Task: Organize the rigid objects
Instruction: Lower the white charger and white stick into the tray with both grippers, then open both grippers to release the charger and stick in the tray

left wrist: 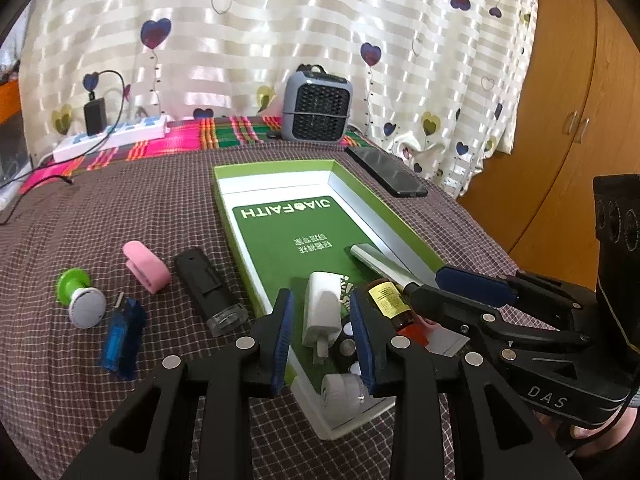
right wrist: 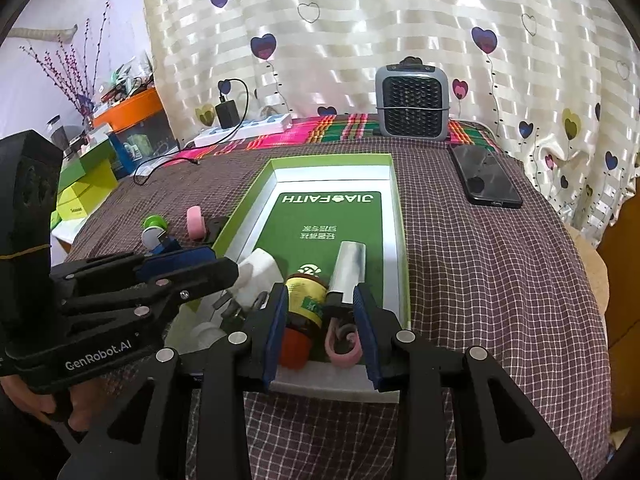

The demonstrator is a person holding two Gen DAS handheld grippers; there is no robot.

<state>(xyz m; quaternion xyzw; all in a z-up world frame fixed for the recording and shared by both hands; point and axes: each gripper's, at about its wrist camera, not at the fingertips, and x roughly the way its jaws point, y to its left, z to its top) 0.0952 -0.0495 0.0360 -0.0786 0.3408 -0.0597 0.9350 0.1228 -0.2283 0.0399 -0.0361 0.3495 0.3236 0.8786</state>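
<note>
A green-rimmed box [left wrist: 240, 224] [right wrist: 394, 216] lies on the checked tablecloth. In it lie a white charger plug [left wrist: 322, 312] [right wrist: 258, 270], a brown bottle with yellow label and red cap [left wrist: 390, 300] [right wrist: 304, 304], a silver knife blade [left wrist: 376, 262] [right wrist: 350, 266], a pink clip [right wrist: 344, 346] and a white roll [left wrist: 340, 394]. My left gripper [left wrist: 322, 344] is open, jaws either side of the plug. My right gripper [right wrist: 320, 340] is open over the bottle and the knife handle. On the cloth left of the box lie a black lighter-like stick [left wrist: 208, 288], a pink clip [left wrist: 146, 266], a blue USB device [left wrist: 122, 338] and a green-and-grey stamp [left wrist: 78, 294].
A black phone [left wrist: 386, 170] [right wrist: 486, 178] lies right of the box. A grey fan heater [left wrist: 318, 106] [right wrist: 412, 100] stands at the back by the curtain. A white power strip with black adapter [left wrist: 112, 132] [right wrist: 244, 126] sits back left. Boxes [right wrist: 88, 176] are stacked beyond the table's left edge.
</note>
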